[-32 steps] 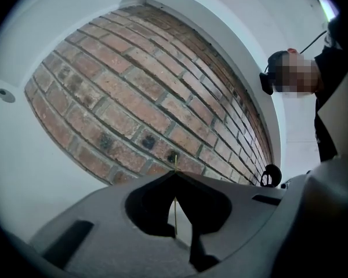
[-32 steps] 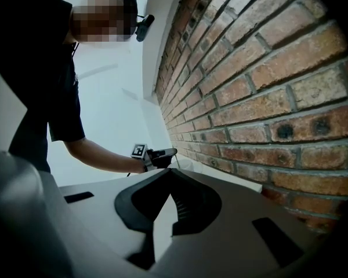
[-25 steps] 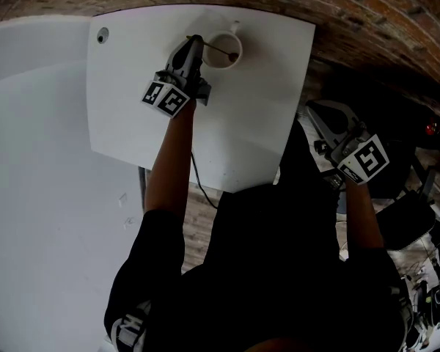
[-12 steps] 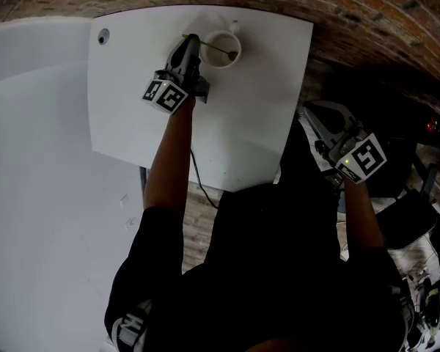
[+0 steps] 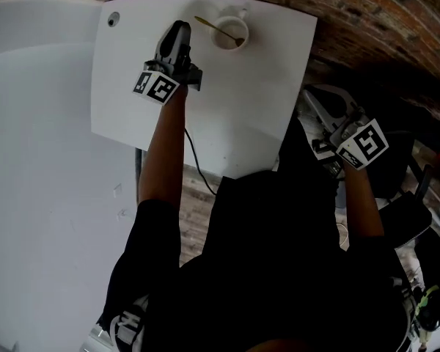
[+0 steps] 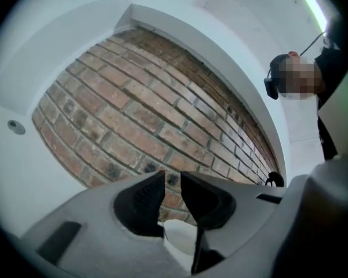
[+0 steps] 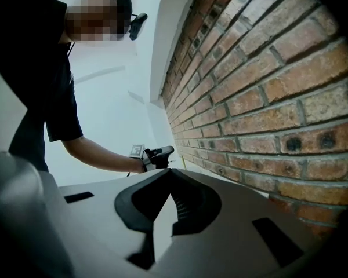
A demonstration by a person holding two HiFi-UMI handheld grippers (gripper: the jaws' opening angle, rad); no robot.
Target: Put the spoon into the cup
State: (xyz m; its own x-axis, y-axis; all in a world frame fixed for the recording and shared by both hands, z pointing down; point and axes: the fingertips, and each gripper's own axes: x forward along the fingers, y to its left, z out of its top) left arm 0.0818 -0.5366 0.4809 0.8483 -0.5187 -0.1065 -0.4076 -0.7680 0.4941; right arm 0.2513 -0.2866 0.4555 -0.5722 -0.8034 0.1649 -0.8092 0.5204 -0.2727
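The spoon (image 5: 211, 26) rests in the cup (image 5: 227, 37). My left gripper (image 5: 177, 29) has its jaws apart and empty; my right gripper (image 5: 315, 98) has them together.

- I can read no word, number or brand name in any of my views.
- The left cube (image 5: 155, 86), on the left gripper (image 5: 178, 28), carries black-and-white square marker patterns. These are blocks, not letters or digits.
- The right cube (image 5: 364, 144), on the right gripper (image 7: 173, 178), bears the same kind of pattern, equally without readable characters.
- A white print (image 5: 130, 327) sits on the person's dark clothing at the lower left of the head view. It is too small and blurred for me to read.
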